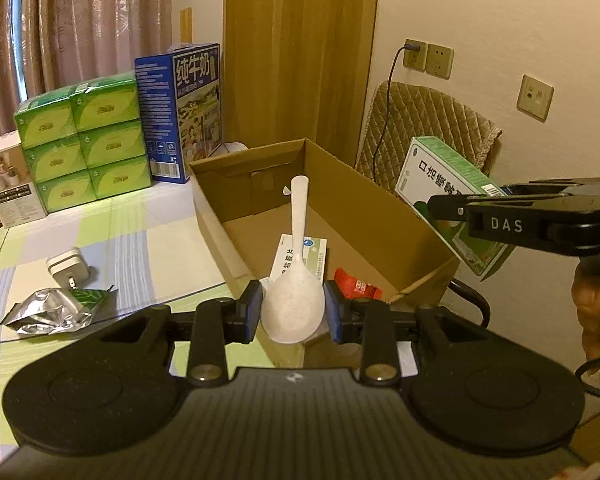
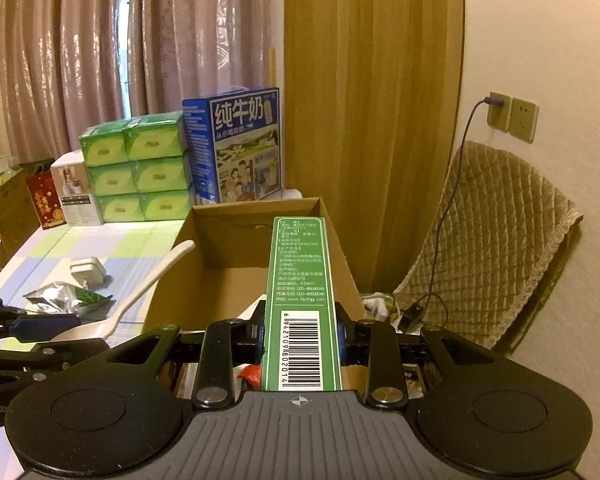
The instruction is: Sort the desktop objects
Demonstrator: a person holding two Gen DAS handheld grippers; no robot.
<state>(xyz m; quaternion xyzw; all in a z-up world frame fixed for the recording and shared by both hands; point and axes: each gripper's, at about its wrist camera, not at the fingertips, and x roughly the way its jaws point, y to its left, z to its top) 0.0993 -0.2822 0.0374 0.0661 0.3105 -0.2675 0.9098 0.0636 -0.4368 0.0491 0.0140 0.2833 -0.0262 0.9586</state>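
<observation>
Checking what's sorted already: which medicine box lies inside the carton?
The white-and-blue medicine box, flat on the cardboard carton's floor; the green medicine box is held by the right gripper.

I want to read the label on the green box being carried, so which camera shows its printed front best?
The left wrist view: the green box shows its white front with large characters, partly covered by the right gripper. The right wrist view shows only the box's narrow green side with small print and a barcode.
</observation>
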